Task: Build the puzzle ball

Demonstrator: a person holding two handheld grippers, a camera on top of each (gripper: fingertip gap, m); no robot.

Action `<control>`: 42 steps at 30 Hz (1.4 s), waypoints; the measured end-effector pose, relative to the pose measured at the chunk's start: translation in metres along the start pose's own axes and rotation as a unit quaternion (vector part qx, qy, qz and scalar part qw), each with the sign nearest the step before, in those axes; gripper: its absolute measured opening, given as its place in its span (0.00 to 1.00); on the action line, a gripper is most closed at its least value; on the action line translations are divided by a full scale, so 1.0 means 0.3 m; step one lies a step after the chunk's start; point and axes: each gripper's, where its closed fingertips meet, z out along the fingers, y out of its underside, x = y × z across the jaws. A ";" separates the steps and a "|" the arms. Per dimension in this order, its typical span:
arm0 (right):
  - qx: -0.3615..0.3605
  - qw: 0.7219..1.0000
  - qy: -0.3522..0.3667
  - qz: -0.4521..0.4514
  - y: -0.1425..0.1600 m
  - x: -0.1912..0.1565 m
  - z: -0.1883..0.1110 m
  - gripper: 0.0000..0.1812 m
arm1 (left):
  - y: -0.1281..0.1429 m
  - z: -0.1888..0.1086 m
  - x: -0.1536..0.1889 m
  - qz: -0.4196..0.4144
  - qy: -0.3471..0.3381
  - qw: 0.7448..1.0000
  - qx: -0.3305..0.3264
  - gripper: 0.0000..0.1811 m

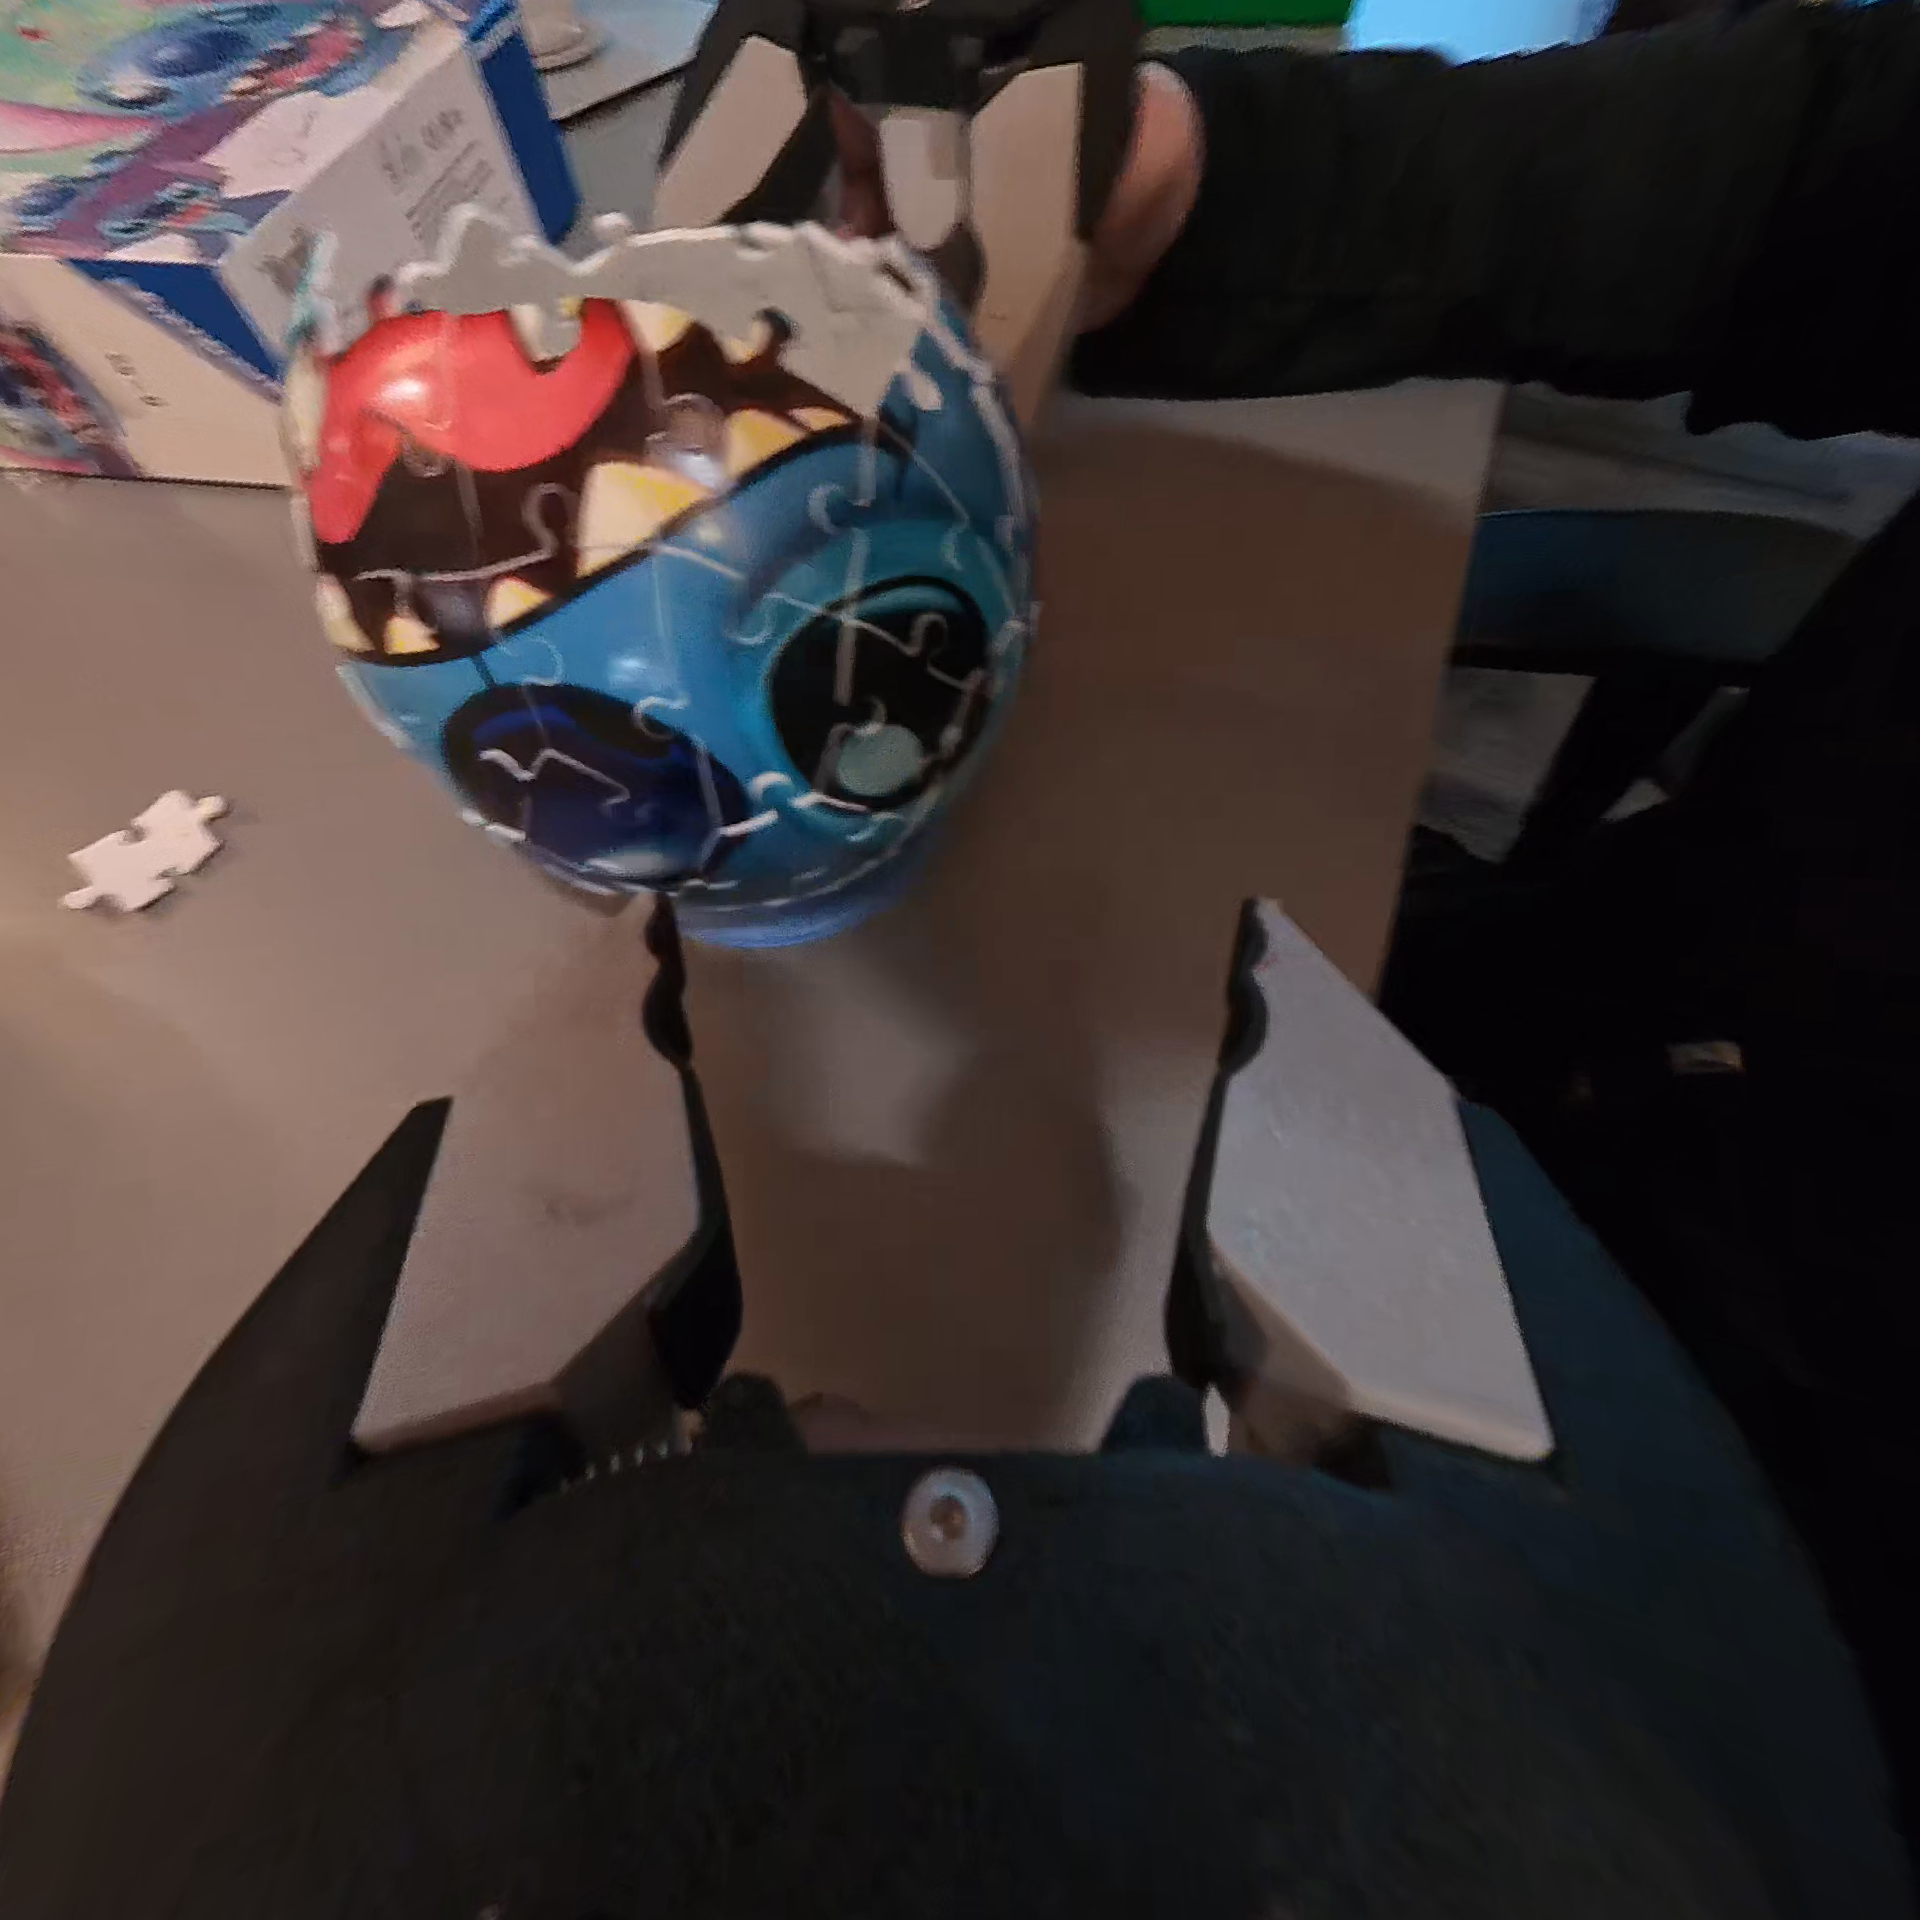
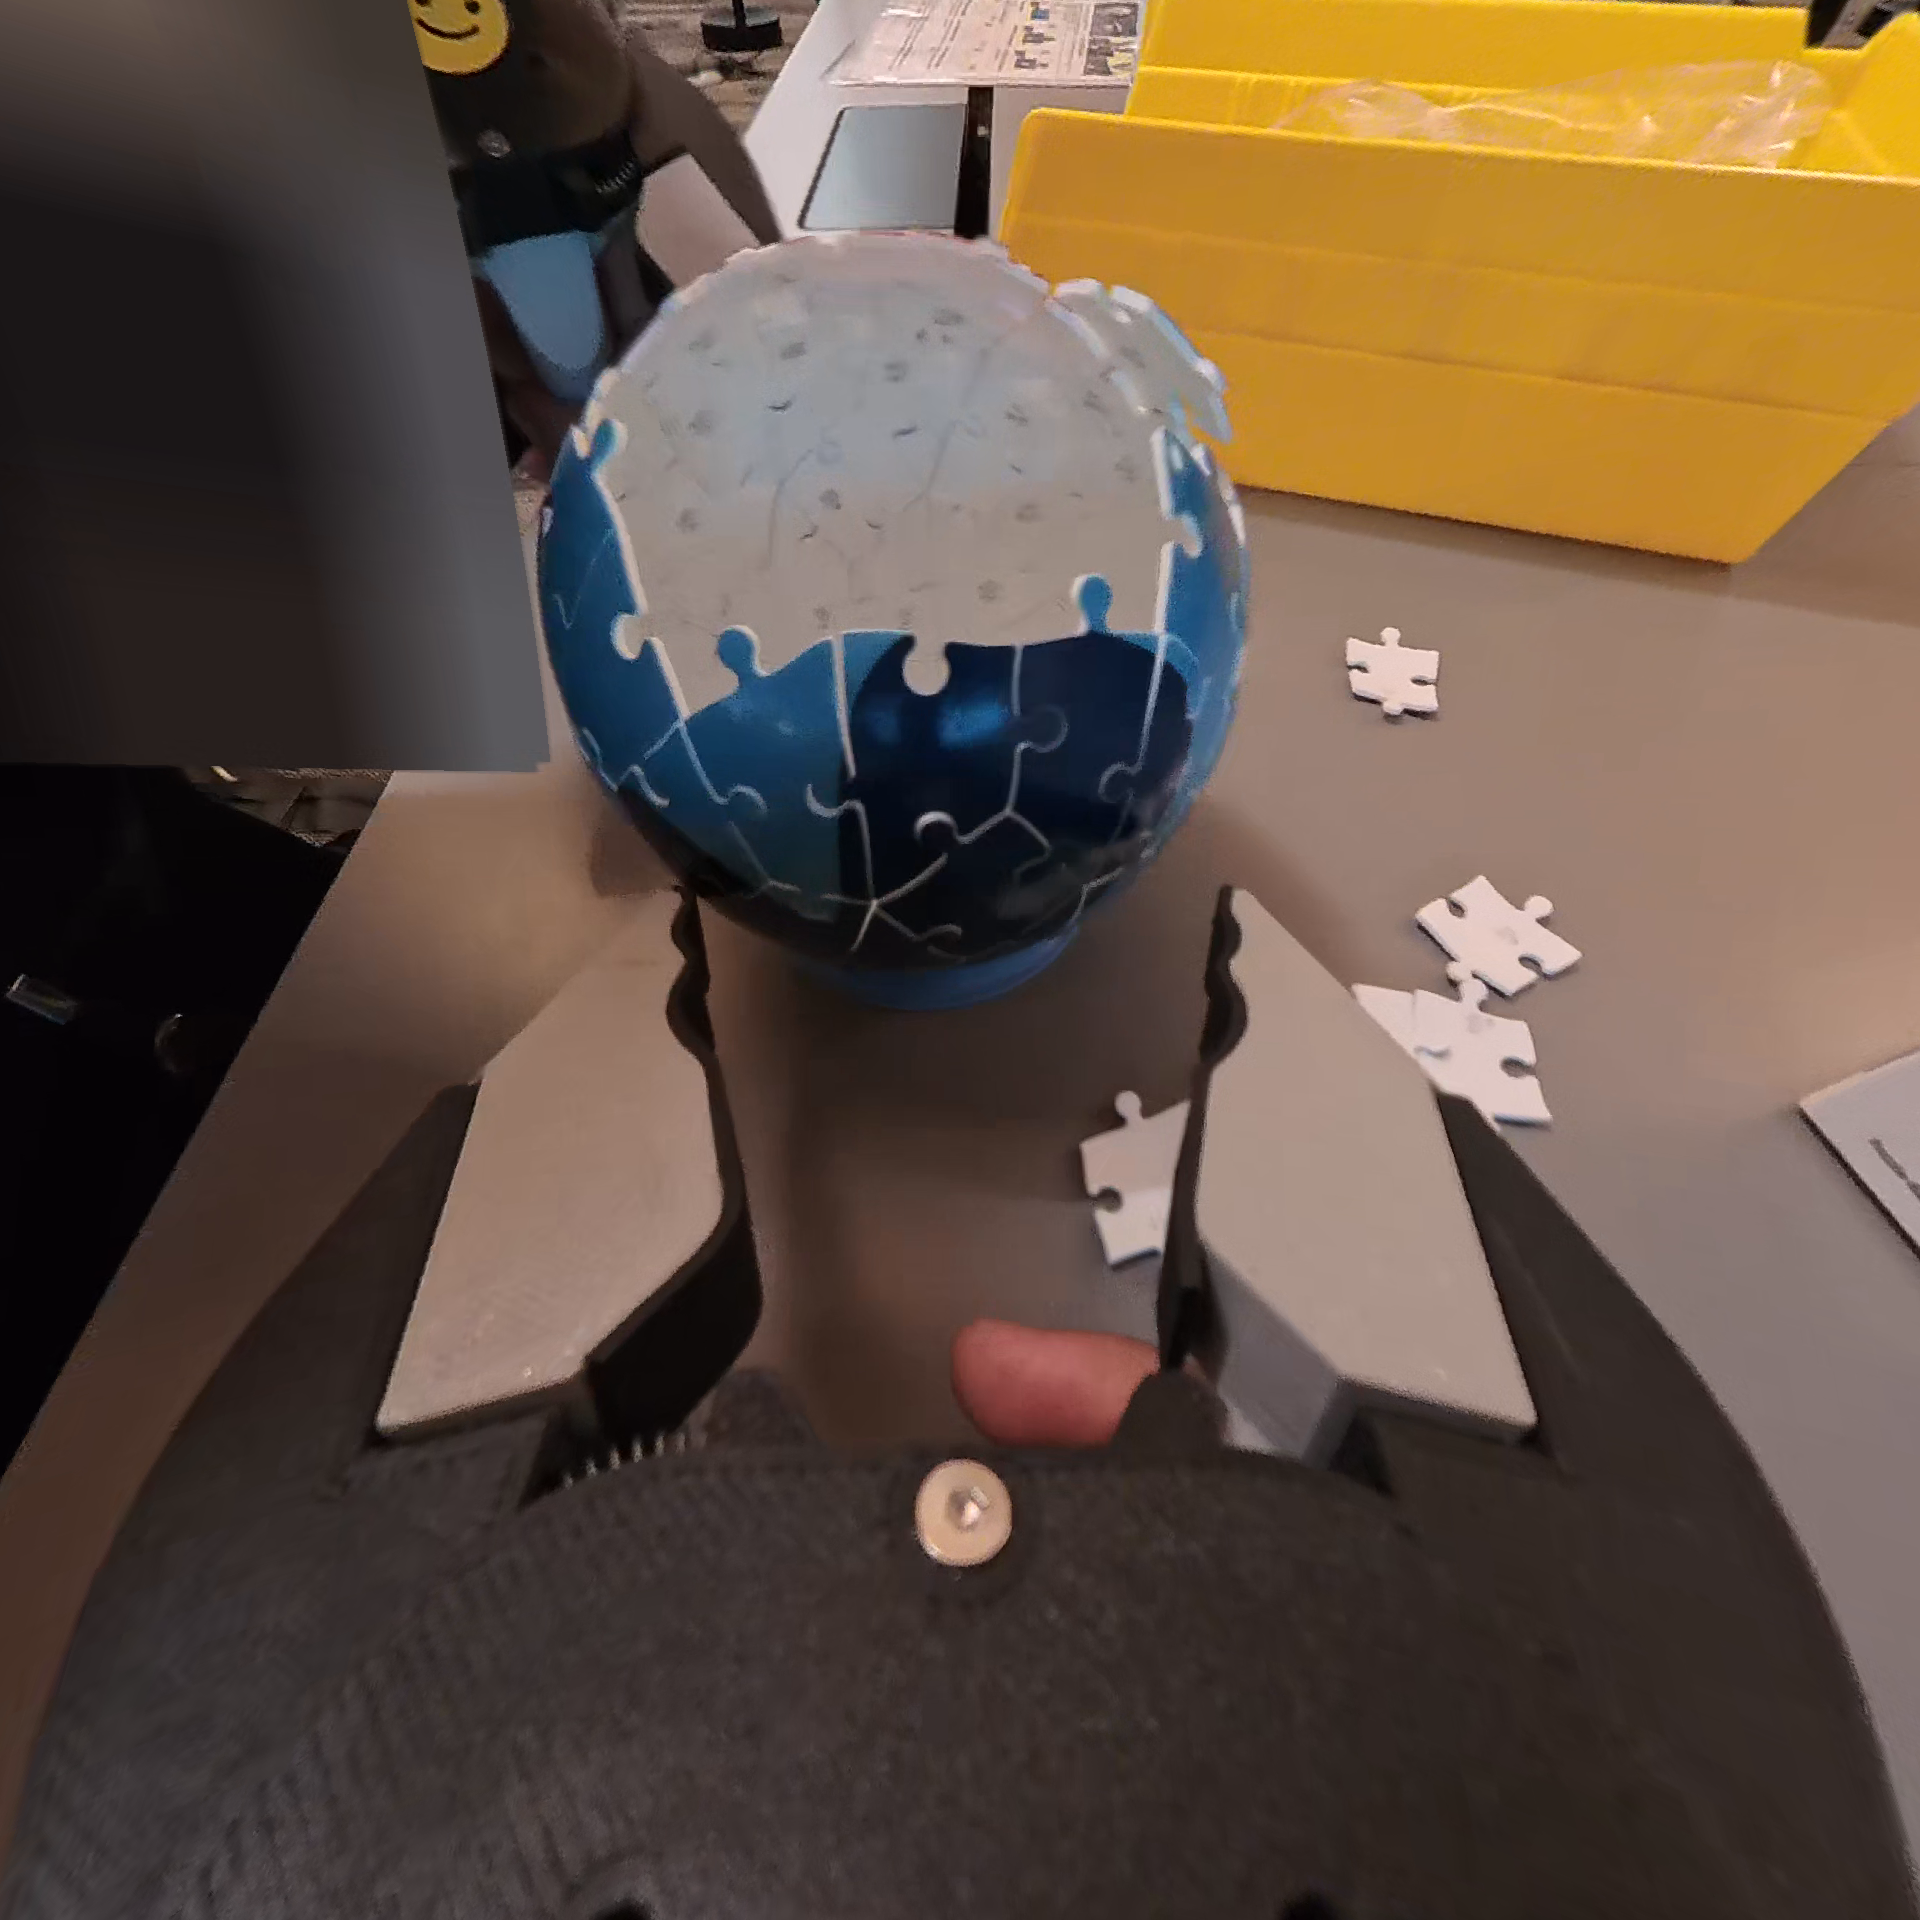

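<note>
Currently my left claw (image 1: 951, 914) is spread wide and empty, its tips just short of the ball (image 1: 665, 582), which stands on a blue base on the grey bench (image 1: 260, 1039). My right claw (image 2: 951, 904) is likewise spread and empty, facing the ball (image 2: 894, 644) from the opposite side.

Writing: the box (image 1: 208, 260) behind the ball carries cartoon artwork and small print, too blurred to read. Sheets (image 2: 997, 36) beyond the yellow bin (image 2: 1455, 343) carry print, also illegible. Inner faces of the ball's pieces bear small grey marks that I cannot read.

Ball condition: incomplete. From the left wrist view it shows a blue cartoon face with a red tongue, pale teeth, a dark nose and a black eye. The top is open, with a jagged rim of white piece backs. From the right wrist view a large gap exposes the white interior above dark blue pieces.

Loose white pieces (image 2: 1475, 997) lie on the bench beside my right claw; another piece (image 1: 145, 852) lies left of the ball.
</note>
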 end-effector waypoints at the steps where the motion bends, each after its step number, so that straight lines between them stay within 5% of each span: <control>1: 0.001 1.000 0.004 0.002 0.003 0.009 -0.007 0.52 | -0.006 -0.011 0.028 -0.003 0.024 1.000 0.007 0.55; 4: 0.006 1.000 0.017 0.010 0.008 0.038 -0.024 0.51 | -0.034 -0.044 0.079 -0.018 0.078 0.996 0.036 0.49; 13: 0.012 1.000 0.000 0.014 -0.011 -0.005 -0.029 0.54 | 0.012 0.005 -0.199 -0.004 -0.097 0.995 -0.022 0.61; 19: 0.001 1.000 0.017 0.005 -0.018 -0.033 0.023 0.56 | -0.033 0.093 -0.153 0.021 -0.042 0.999 -0.017 0.65; 34: 0.000 0.998 0.066 0.025 0.028 0.079 -0.059 0.57 | -0.063 -0.032 0.003 -0.021 0.024 0.999 0.026 0.60; 39: 0.030 0.999 0.026 0.022 -0.018 0.014 -0.060 0.57 | -0.044 -0.015 -0.151 0.001 -0.084 0.996 0.003 0.60; 42: 0.030 0.999 0.015 0.006 -0.042 -0.025 -0.021 0.57 | -0.038 0.043 -0.168 0.007 -0.084 0.996 -0.011 0.62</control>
